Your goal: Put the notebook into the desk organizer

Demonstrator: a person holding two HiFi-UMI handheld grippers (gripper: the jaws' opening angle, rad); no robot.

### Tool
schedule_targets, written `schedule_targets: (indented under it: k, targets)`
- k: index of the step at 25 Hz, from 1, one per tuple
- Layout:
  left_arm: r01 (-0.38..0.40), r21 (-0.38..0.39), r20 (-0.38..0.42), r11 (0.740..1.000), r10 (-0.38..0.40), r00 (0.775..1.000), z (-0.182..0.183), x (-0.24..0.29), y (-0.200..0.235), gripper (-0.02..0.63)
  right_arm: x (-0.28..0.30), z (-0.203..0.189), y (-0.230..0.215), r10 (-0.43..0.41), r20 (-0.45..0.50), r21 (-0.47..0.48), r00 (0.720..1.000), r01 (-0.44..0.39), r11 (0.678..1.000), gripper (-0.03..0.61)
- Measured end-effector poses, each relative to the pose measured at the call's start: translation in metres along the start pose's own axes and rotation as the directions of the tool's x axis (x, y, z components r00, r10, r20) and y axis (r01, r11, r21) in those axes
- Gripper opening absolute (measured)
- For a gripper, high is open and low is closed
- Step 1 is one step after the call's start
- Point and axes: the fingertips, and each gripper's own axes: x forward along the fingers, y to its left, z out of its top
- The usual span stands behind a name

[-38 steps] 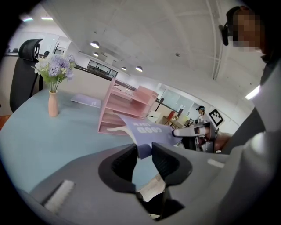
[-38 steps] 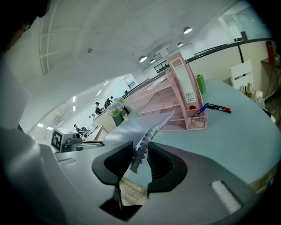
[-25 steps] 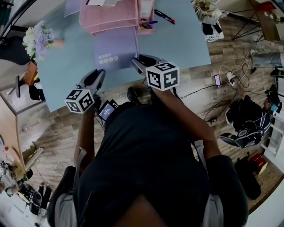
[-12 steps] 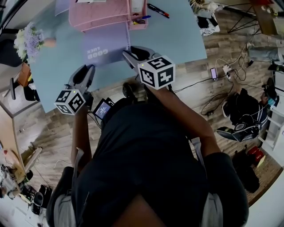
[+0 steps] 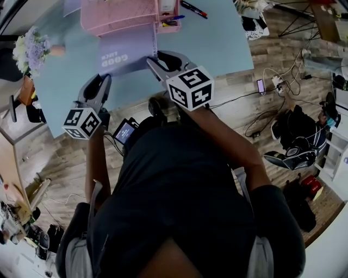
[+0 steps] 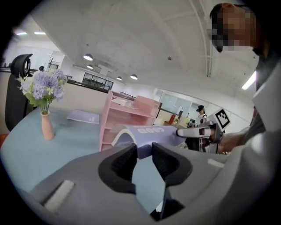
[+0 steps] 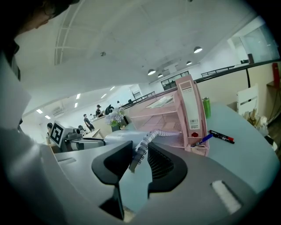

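Note:
The purple spiral notebook (image 5: 128, 51) hangs bowed above the blue table (image 5: 217, 43), its far edge at the front of the pink desk organizer (image 5: 117, 13). My right gripper (image 5: 155, 58) is shut on the notebook's spiral edge (image 7: 153, 134), whose wire coil sits between the jaws. My left gripper (image 5: 100, 80) is shut on the opposite edge, and the cover (image 6: 149, 132) arches up from its narrow jaw gap (image 6: 144, 154). The organizer's shelves (image 7: 175, 114) face both grippers, pink in the left gripper view (image 6: 118, 123) too.
A vase of lilac flowers (image 5: 30, 46) stands at the table's left. A red marker (image 5: 193, 9) and a blue pen (image 5: 174, 19) lie right of the organizer. A loose sheet (image 6: 83, 116) lies behind it. Cables and bags litter the floor at right.
Both grippers have carried the notebook forward, closer to the organizer's front. The notebook stays held at both edges.

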Motion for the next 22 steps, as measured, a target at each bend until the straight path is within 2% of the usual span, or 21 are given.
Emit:
schedule_targets:
  k: [5,10,17,19,22]
  targets:
    - [-0.007,-0.037,-0.024,0.999,0.006,1.0,-0.011,0.009,0.013,0.169,0.006,0.0,0.002,0.01,0.021,-0.038,1.0,-0.01,0.999,0.107]
    - [-0.011,-0.063,-0.045,0.998,0.008,0.999,-0.027,0.006,0.015,0.168,0.006,-0.013,0.009,0.031,-0.013,0.002,0.999,-0.031,1.0,0.1]
    - [-0.036,-0.089,-0.118,0.995,0.025,0.993,-0.067,0.002,0.023,0.167,0.011,-0.057,0.01,0.067,-0.1,0.168,0.993,-0.05,0.985,0.078]
    - [-0.041,-0.09,-0.123,0.995,0.03,0.992,-0.072,0.003,0.026,0.166,0.014,-0.061,0.01,0.058,-0.111,0.15,0.992,-0.041,0.988,0.078]
    - [-0.052,-0.073,-0.084,0.996,0.046,0.995,-0.066,-0.001,0.025,0.167,0.014,-0.049,0.016,0.034,-0.089,0.033,0.995,-0.031,0.999,0.081]
